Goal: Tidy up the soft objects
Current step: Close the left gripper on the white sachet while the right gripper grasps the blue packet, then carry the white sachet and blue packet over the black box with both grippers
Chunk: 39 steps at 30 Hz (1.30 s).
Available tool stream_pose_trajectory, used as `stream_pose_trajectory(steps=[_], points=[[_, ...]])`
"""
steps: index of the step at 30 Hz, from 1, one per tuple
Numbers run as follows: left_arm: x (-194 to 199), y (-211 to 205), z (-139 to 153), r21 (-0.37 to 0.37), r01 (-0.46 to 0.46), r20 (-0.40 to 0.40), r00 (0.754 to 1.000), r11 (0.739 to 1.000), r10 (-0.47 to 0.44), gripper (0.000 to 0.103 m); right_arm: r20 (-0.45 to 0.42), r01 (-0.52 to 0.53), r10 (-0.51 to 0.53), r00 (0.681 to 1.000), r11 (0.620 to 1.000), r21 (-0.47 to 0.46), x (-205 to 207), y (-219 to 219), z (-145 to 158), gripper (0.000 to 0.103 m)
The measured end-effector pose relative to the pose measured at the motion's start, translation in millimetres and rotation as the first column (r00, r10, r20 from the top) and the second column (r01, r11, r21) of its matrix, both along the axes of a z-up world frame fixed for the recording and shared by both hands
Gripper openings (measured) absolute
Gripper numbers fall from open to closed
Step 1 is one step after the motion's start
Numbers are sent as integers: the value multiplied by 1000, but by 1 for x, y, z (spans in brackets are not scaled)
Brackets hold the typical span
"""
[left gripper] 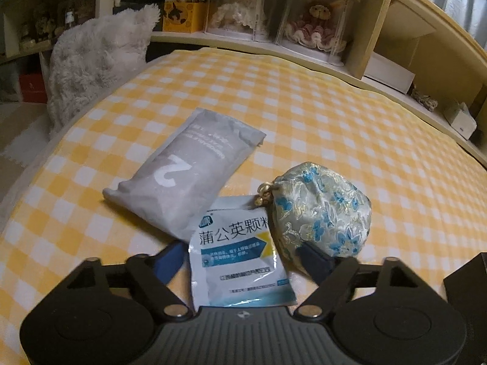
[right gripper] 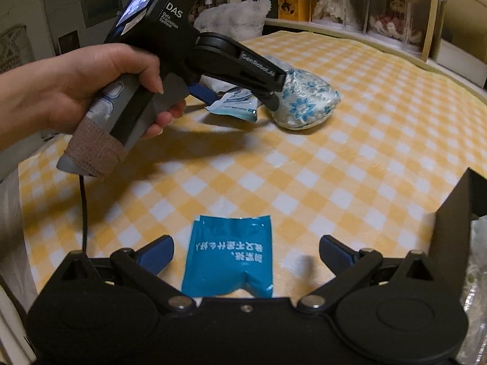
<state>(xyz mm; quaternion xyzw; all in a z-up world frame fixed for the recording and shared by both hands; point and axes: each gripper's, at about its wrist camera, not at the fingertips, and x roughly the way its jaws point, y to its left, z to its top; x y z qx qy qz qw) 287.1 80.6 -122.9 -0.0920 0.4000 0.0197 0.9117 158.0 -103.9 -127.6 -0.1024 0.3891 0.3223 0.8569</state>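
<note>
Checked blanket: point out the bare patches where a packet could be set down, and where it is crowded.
Bare: the blanket between the teal packet and brocade pouch, and beyond the grey pack toward the shelves. Crowded: the white sachet, grey pack and pouch touch around the open left gripper.

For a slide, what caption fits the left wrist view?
Open left gripper straddling a white medicine sachet, between a grey pouch and floral brocade pouch.

Low wrist views – shared pouch [left gripper: 322, 210]
</note>
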Motion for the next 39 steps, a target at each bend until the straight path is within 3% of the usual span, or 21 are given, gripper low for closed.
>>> stream_pose_trajectory(steps=[2,5,7,13,23,31,39], points=[[-1,-1,0,15,0,4,1000,1000,0,65,-15,-5,5,1000,1000,3,2,1,-1,92],[-2,0,0,16,7,7,1000,1000,-7,60,-28,-19,19,999,1000,-14,0,2,-5,81],[-3,0,1,11,12,6,1000,1000,-12,52,-28,-18,18,999,1000,-21,1,2,-6,72],[-12,-5,3,4,18,-9,1000,1000,-18,48,-32,-33,32,999,999,-7,2,2,-3,60],[-33,-1,16,-30,-38,-39,999,999,37,45,19,1,-2,1000,999,47,1,-9,16,58],[-53,-1,46,-20,-44,38,998,999,44,45,61,72,-80,995,990,125,3,-32,42,58],[-75,-21,74,-56,35,112,993,998,-28,45,86,136,-153,984,974,178,2,-54,65,58]])
